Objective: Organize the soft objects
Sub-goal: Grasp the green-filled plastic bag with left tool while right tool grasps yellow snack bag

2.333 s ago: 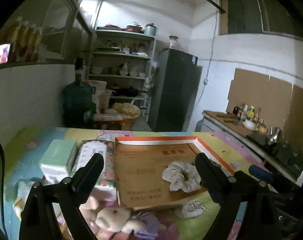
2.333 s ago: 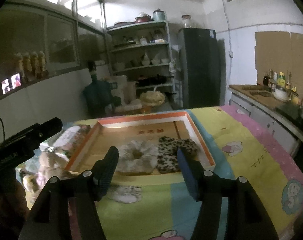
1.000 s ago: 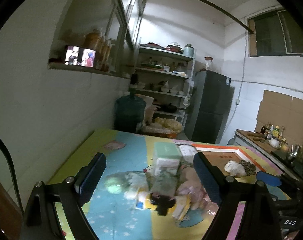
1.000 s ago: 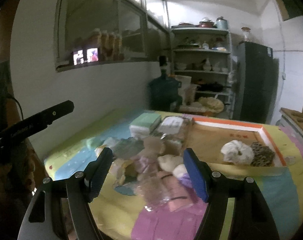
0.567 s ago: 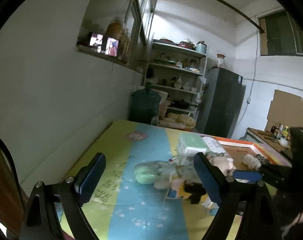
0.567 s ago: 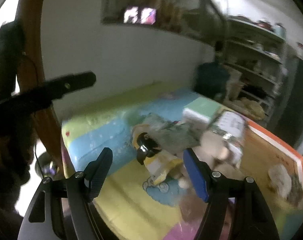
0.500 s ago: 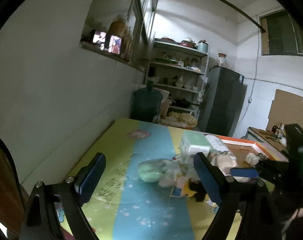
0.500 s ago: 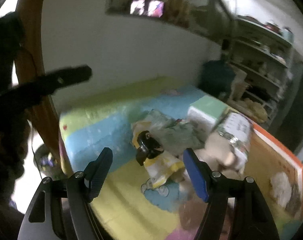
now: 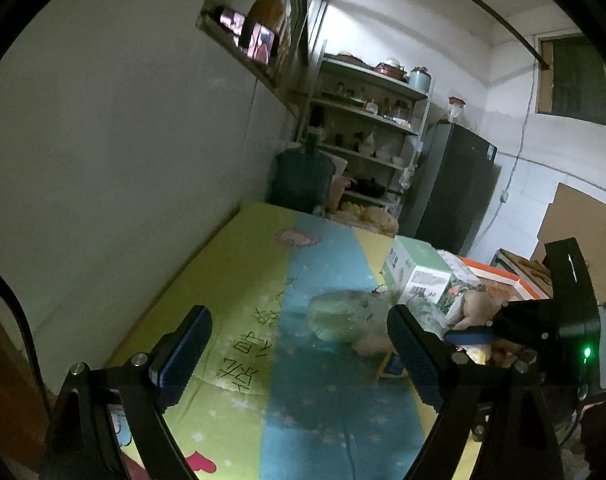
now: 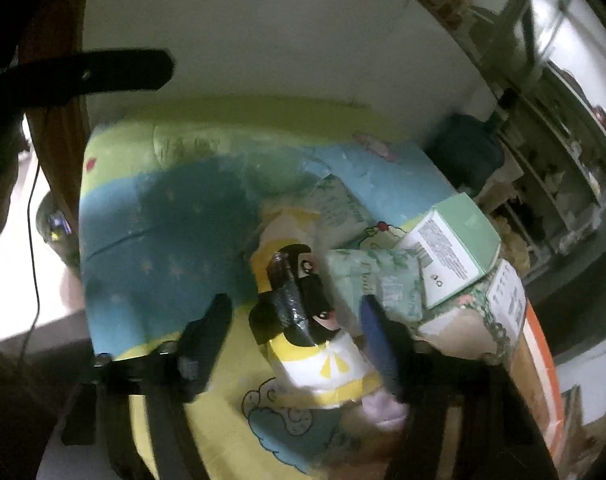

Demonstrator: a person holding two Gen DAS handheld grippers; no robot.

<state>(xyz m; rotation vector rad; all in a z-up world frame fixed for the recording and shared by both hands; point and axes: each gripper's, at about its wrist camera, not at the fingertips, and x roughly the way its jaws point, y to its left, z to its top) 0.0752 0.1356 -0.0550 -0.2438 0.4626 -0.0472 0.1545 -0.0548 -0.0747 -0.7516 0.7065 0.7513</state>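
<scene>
Clearly, the black-and-yellow plush doll (image 10: 303, 312) is lying between the just-closing, not yet pressing jaws of the right hand-held gripper (image 10: 295, 320); the heap of soft things (image 9: 387, 320) is still waiting on the worktop (image 9: 263, 280), the left hand-held gripper (image 9: 295, 348) hovering wide open.

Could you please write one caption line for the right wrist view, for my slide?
Right gripper, jaws just closing, straddles a black-haired doll in a plastic bag beside a green box on the cartoon-print cloth.
</scene>
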